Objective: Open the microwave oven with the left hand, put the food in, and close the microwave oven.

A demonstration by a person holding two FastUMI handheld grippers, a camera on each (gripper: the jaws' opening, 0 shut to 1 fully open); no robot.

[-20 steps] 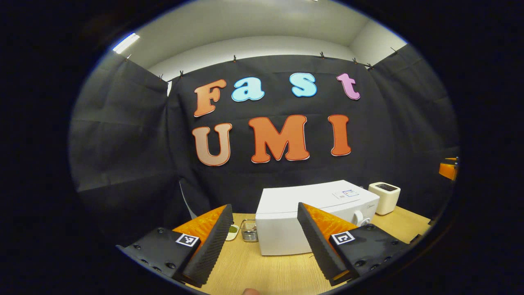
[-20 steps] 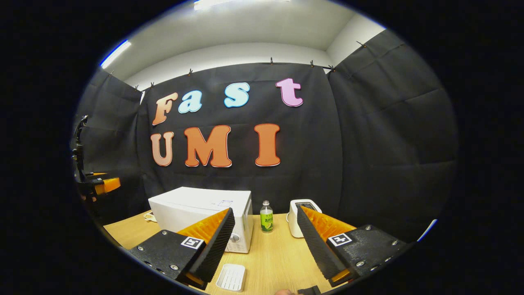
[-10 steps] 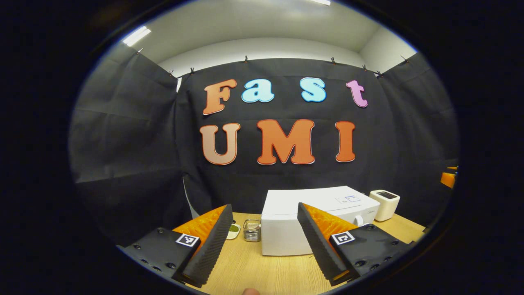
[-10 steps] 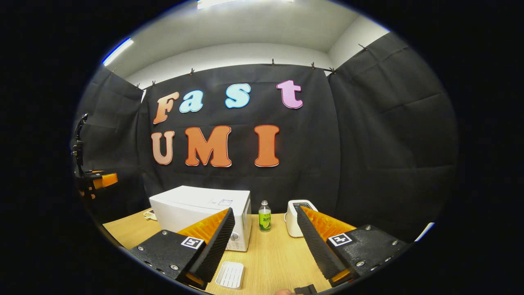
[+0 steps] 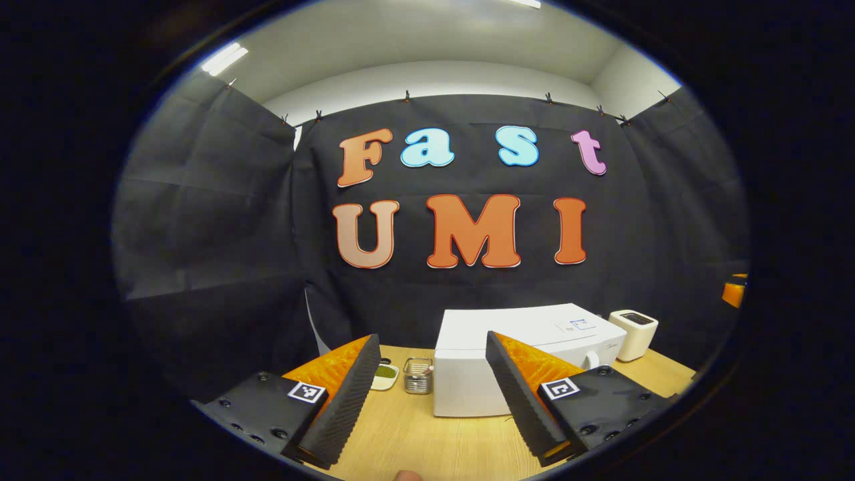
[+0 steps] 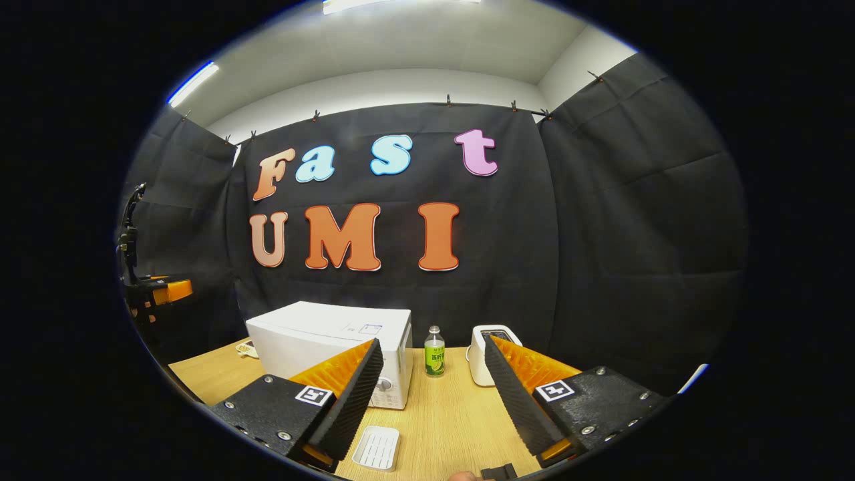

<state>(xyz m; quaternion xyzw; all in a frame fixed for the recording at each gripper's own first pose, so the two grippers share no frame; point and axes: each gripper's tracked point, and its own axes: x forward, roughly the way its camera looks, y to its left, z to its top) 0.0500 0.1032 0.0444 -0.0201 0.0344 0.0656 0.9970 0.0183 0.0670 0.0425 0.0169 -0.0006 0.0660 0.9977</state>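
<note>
Left gripper view: microwave shut, tool open.

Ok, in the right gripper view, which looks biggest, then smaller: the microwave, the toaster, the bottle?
1. Microwave, biggest by far.
2. Toaster.
3. Bottle, smallest, slimmer than the toaster.
All three stand about equally far back, so the order looks reliable.

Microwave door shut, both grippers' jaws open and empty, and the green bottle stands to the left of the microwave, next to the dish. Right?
Not quite. In the right gripper view the green bottle stands right of the microwave, between it and the white toaster. The rest holds: door shut, left gripper and right gripper with jaws open and empty.
</note>
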